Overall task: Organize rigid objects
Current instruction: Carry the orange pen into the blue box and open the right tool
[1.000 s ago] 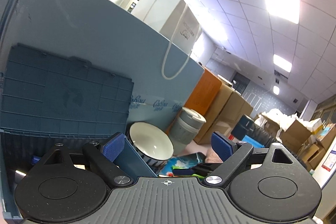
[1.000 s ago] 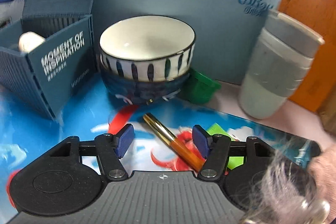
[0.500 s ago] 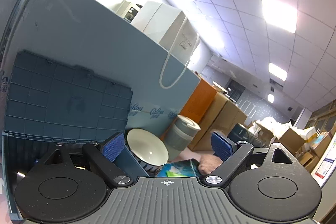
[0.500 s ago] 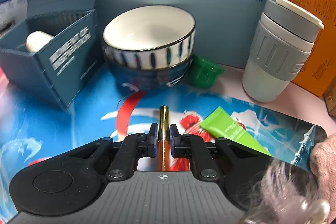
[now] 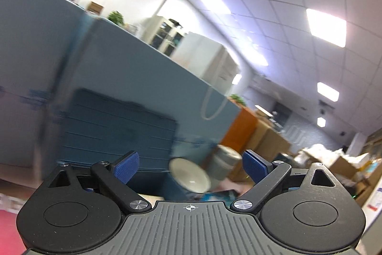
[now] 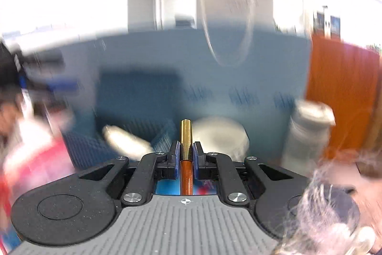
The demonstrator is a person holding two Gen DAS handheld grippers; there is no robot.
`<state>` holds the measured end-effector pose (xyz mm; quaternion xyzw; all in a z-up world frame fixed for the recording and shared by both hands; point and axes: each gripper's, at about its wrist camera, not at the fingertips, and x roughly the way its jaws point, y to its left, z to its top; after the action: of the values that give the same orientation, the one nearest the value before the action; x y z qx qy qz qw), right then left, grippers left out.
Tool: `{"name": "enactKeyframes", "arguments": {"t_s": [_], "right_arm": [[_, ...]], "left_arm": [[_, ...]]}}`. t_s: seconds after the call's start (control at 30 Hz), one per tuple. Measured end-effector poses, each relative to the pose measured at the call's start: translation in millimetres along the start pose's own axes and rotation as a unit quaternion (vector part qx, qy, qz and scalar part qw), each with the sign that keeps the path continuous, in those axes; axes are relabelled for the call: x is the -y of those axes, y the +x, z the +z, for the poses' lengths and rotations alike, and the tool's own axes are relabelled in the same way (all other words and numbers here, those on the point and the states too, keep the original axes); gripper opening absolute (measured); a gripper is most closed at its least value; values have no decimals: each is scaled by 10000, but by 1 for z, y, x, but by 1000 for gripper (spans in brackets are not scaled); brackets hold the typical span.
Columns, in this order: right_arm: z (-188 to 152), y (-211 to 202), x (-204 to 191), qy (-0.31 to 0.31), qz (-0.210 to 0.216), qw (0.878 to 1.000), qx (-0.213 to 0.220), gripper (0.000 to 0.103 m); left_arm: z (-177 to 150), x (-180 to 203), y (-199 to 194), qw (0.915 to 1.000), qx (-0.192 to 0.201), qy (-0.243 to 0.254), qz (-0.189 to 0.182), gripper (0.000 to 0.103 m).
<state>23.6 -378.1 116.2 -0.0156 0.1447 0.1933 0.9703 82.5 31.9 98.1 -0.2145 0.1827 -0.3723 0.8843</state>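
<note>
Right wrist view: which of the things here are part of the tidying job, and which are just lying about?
Job:
- pen, clamped in the right claw
- blue crate, open
- bowl
- grey cup

Lying about:
- blue board
- orange cabinet
- white bag

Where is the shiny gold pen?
In the right wrist view, the pen sits pinched in the right gripper, pointing toward the white bowl and blue crate.

No legible txt in either view; blue print on partition [image 6: 243,97] too blurred to read.
</note>
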Motion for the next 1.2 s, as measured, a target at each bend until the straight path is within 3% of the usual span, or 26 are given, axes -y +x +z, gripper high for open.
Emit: {"name": "enactKeyframes", "arguments": {"t_s": [0.13, 0.27, 0.47, 0.7, 0.83, 1.0, 1.2], "right_arm": [[20, 25, -38, 56, 27, 9966, 817, 11], [23, 73, -75, -129, -125, 9922, 1231, 11], [-5, 142, -94, -322, -646, 9899, 1218, 11], [-35, 158, -93, -773, -787, 9903, 843, 11], [-46, 151, -91, -828, -545, 9933, 598, 11], [-46, 145, -92, -734, 292, 9968, 127, 11], [-40, 149, -93, -442, 1116, 9919, -414, 16]], "left_arm": [[3, -27, -19, 9993, 171, -233, 242, 95], [7, -58, -29, 9964, 414, -707, 218, 95], [10, -75, -30, 9945, 476, -931, 104, 95], [8, -74, -18, 9951, 330, -926, 71, 96], [5, -72, -15, 9961, 207, -847, 89, 96], [2, -72, -13, 9968, 83, -792, 75, 96], [0, -72, -10, 9967, -40, -804, 39, 96]]}}
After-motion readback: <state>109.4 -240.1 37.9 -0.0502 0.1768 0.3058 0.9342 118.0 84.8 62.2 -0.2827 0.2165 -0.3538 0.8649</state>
